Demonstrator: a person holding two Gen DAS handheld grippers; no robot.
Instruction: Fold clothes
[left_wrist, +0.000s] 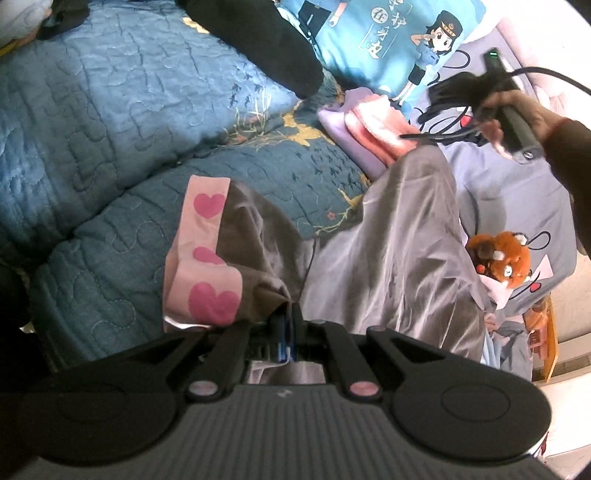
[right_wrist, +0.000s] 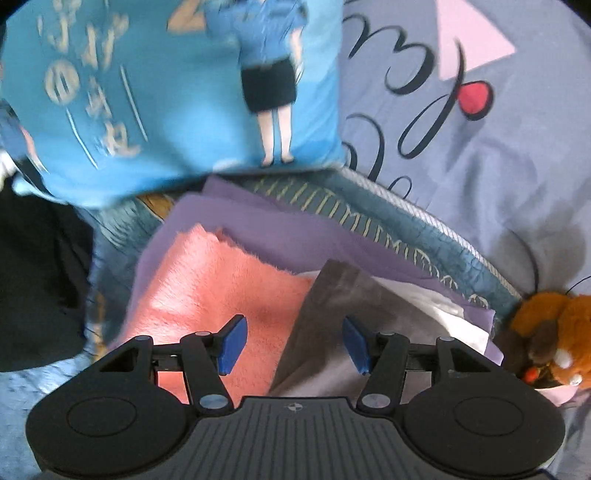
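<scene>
Landmark: I place everything against the grey garment (left_wrist: 399, 236), a satin-looking piece spread over the bed.
Left gripper (left_wrist: 286, 332): clenched tight on a bunched edge of the grey garment, beside its pink waistband with hearts (left_wrist: 207, 254).
Right gripper (right_wrist: 291, 345): released, jaws standing apart over the garment's far corner (right_wrist: 332, 295); nothing is pinched between the blue pads (right_wrist: 232, 343).
Where the garment lies: draped from the blue quilt (left_wrist: 110, 129) across to the folded pink fleece (right_wrist: 207, 291), its far end resting on that pile.
Handling: I judge it light, limp and slippery; it should slide off a loose pinch, so I would take hems or corners, not the middle.
Left view only: the whole length of the garment, and a person's hand (left_wrist: 517, 110) holding the other gripper above it.
Right view only: the far corner close up, though motion blur leaves its exact edge uncertain; an orange plush toy (right_wrist: 554, 332) sits just beside it.
</scene>
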